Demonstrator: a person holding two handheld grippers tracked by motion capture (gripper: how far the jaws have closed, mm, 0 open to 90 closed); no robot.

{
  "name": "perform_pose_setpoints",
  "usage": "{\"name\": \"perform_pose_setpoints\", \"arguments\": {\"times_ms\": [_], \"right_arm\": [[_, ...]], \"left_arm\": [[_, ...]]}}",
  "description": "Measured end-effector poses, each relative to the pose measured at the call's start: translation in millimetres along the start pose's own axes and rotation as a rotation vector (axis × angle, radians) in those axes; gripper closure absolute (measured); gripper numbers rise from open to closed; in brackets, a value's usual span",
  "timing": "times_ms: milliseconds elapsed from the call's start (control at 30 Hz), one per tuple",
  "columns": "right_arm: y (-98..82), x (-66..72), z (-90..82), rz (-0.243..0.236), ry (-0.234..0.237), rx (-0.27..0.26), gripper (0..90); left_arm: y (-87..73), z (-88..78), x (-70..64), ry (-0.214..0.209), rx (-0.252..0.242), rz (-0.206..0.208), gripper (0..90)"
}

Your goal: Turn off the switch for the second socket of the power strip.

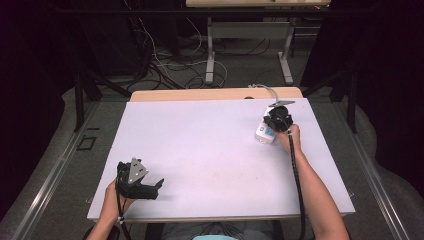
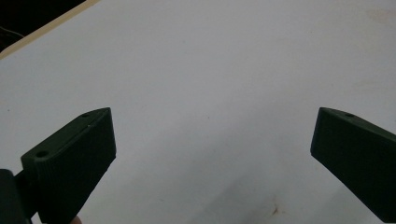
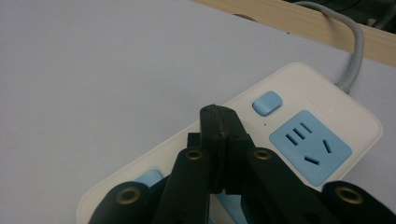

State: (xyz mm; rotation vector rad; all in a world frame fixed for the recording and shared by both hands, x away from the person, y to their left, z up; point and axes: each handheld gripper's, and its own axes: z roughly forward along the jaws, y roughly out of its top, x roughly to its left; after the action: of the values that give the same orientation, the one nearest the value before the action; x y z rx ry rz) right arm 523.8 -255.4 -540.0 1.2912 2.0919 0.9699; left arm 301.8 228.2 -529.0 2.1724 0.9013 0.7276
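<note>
White and matte, the board (image 1: 200, 150) is covering nearly the whole table, with a pale wooden edge (image 1: 200, 94) showing along its far side; it is lying flat and smooth, marked by a few faint brownish stains. Next in size, the power strip (image 1: 263, 131) is lying flat at the board's far right, its long axis running from the near side toward the far edge, and its grey cable (image 3: 352, 51) is leaving the far end and crossing the wooden edge. Its body is a cream plastic slab with rounded corners, carrying a light blue socket panel (image 3: 310, 146) with slots and a small light blue button (image 3: 267, 103) of rounded-square shape beside it. The right gripper (image 3: 219, 116) is sitting over the strip's middle, its black jaws pressed flat together with nothing between them, their tip standing just beside the button; whether the tip is touching the plastic cannot be told. The left gripper (image 1: 159, 184) is resting at the board's near left, well apart from the strip, its two black, blocky jaws spread wide over bare board and gripping nothing.
</note>
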Motion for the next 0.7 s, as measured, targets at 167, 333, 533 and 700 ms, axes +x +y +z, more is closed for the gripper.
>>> {"name": "perform_pose_setpoints", "arguments": {"times_ms": [167, 333, 533, 700], "right_arm": [[-0.1, -0.2, 0.0, 0.001, 0.002, -0.001, 90.0], [-0.1, -0.2, 0.0, 0.001, 0.002, -0.001, 90.0], [-0.1, 0.1, 0.0, 0.0, 0.0, -0.001, 90.0], [-0.1, 0.1, -0.1, 0.001, 0.002, -0.001, 90.0]], "left_arm": [[0.2, 0.1, -0.1, -0.006, 0.005, 0.003, 0.0], [0.1, 0.2, 0.0, -0.002, 0.004, 0.002, 0.0], [0.1, 0.0, 0.0, -0.008, 0.003, 0.003, 0.0], [0.2, 0.2, 0.0, -0.005, 0.0, 0.003, 0.0]]}}
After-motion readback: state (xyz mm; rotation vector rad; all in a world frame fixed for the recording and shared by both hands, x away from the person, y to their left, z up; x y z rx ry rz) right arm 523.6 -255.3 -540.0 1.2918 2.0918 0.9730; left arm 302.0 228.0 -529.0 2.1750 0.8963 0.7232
